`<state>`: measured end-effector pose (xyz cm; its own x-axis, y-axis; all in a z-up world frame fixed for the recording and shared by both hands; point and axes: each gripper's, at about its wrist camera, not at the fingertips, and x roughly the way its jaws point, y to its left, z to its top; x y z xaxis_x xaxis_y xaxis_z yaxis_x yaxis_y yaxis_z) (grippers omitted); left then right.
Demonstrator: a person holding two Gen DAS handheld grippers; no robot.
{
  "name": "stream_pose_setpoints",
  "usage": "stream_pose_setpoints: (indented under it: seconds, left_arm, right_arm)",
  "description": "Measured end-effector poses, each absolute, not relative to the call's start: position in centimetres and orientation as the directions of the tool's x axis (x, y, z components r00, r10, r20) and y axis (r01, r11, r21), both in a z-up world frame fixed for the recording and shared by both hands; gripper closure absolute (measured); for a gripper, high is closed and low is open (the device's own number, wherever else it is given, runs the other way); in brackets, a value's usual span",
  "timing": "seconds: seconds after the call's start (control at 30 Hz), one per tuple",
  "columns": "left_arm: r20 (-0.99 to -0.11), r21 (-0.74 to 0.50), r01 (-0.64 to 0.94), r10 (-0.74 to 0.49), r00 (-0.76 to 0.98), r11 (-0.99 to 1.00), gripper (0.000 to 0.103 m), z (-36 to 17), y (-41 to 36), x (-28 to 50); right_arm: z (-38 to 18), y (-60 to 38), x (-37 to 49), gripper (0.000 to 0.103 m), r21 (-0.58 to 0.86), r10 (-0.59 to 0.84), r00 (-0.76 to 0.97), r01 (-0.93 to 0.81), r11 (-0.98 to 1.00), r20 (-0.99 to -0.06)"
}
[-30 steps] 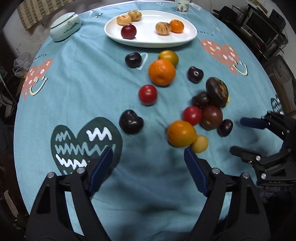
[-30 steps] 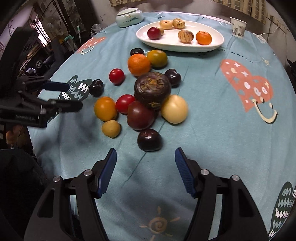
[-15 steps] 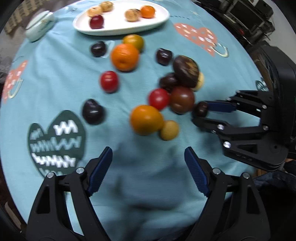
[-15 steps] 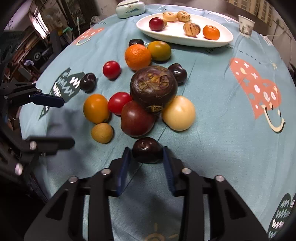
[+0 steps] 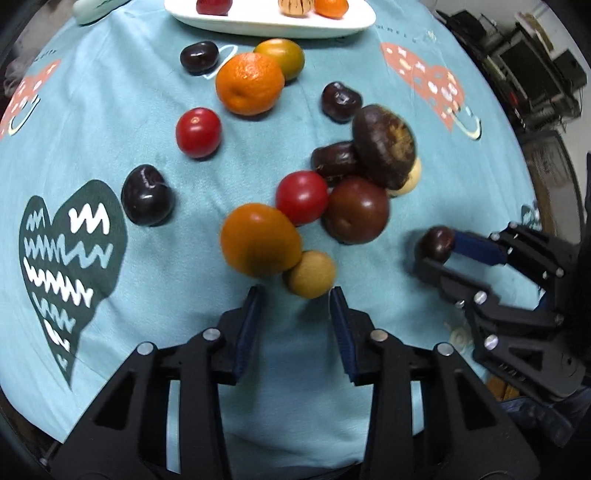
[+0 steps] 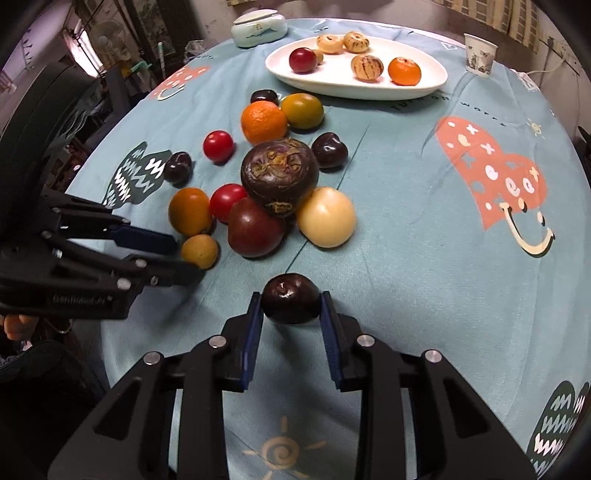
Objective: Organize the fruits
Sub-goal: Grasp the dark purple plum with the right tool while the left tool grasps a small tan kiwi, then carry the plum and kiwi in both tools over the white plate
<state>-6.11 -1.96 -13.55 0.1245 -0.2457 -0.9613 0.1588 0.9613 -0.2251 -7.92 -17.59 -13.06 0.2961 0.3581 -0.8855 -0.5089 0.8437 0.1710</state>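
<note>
The right gripper (image 6: 291,301) has its fingers clenched on a dark plum (image 6: 290,298), one blue pad against each side of it; the plum sits low over the teal cloth of the tabletop (image 6: 424,258), a little apart from the fruit pile, and whether it is lifted off the cloth I cannot tell. In the left wrist view the same plum (image 5: 437,243) shows at the tips of that gripper, right of the pile.

The left gripper (image 5: 295,295) has just been closing its fingers, which now stand narrow on either side of a small tan fruit (image 5: 311,274). The fruit lies at the fingertips, touching a large orange fruit (image 5: 260,240); the pads do not yet press on it.

Behind these lie a red tomato (image 5: 301,197), a brown-red tomato (image 5: 357,210), a big dark mangosteen (image 6: 279,177) and a pale yellow fruit (image 6: 326,217), all bunched together. Farther back, apart, are another red tomato (image 5: 198,133), a mandarin (image 5: 250,83), a greenish-orange fruit (image 6: 303,110) and three more plums. A white plate (image 6: 424,85) beyond holds six fruits. A paper cup (image 6: 479,54) and a lidded bowl (image 6: 258,28) stand at the far edge.
</note>
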Motion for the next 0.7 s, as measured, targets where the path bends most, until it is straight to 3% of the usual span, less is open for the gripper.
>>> stream_pose_setpoints:
  seconds: [0.23,0.33,0.4,0.7]
  left_arm:
    - [-0.958,-0.239,0.051,-0.244,0.152,0.97,0.065,-13.9,-3.0,-5.7]
    - [-0.956,-0.236,0.012,-0.235,0.175,0.972,0.071,-13.6,-2.8,-5.6]
    - [-0.961,-0.218,0.006,-0.215,0.176,0.976,0.075,-13.6,-2.6,-5.6]
    - [-0.962,-0.156,0.051,-0.164,0.218,0.986,0.075,-12.0,-2.9,-6.5]
  right_arm:
    - [-12.8,-18.6,-8.2,0.072,0.162,0.373,0.284,-0.562,0.811,-0.883]
    - [-12.8,-19.0,-8.1,0.072,0.165,0.382,0.277,-0.577,0.8,-0.882]
    - [-12.9,-19.1,-8.1,0.072,0.168,0.387,0.273,-0.584,0.794,-0.881]
    - [-12.8,-18.6,-8.3,0.072,0.174,0.405,0.261,-0.613,0.77,-0.876]
